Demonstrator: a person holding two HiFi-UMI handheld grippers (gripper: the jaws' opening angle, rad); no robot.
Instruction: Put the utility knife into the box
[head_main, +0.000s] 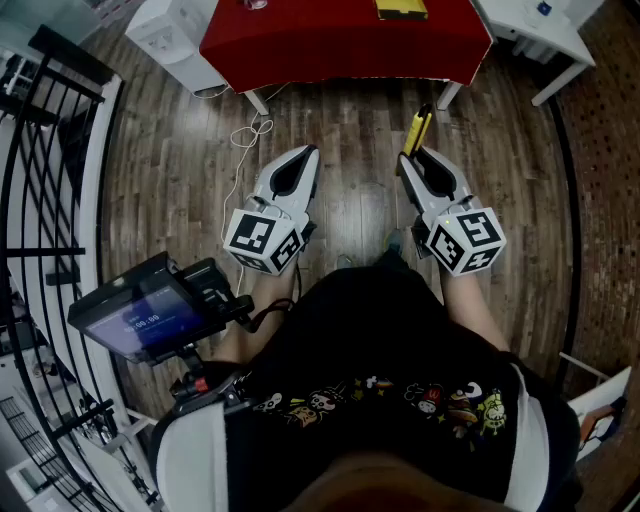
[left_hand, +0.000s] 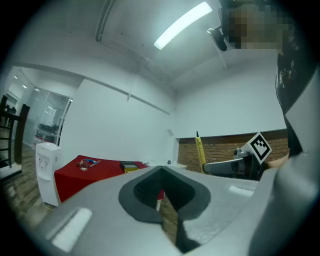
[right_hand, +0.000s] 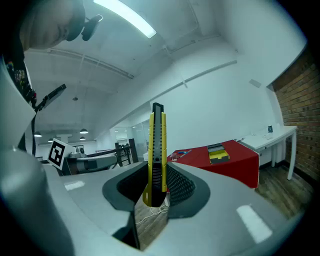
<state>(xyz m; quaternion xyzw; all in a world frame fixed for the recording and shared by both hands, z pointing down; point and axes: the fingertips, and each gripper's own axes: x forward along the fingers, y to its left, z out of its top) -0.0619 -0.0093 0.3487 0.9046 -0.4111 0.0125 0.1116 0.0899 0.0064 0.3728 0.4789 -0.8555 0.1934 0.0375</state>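
Note:
A yellow and black utility knife (right_hand: 157, 155) stands upright between the jaws of my right gripper (right_hand: 155, 192), which is shut on it. In the head view the utility knife (head_main: 415, 130) sticks out ahead of the right gripper (head_main: 412, 158), over the wooden floor. My left gripper (head_main: 296, 160) is shut with nothing in it; its pads (left_hand: 150, 187) meet in the left gripper view. The yellow and black box (head_main: 401, 9) lies on the red table (head_main: 340, 45) ahead, and the box (right_hand: 218, 153) shows at a distance in the right gripper view.
A glass (left_hand: 83, 164) stands on the red table. A white water dispenser (left_hand: 47, 172) is left of the table, a white desk (head_main: 535, 30) to its right. A cable (head_main: 248, 140) lies on the floor. Black railings (head_main: 45, 170) and a tripod-mounted screen (head_main: 145, 310) are at my left.

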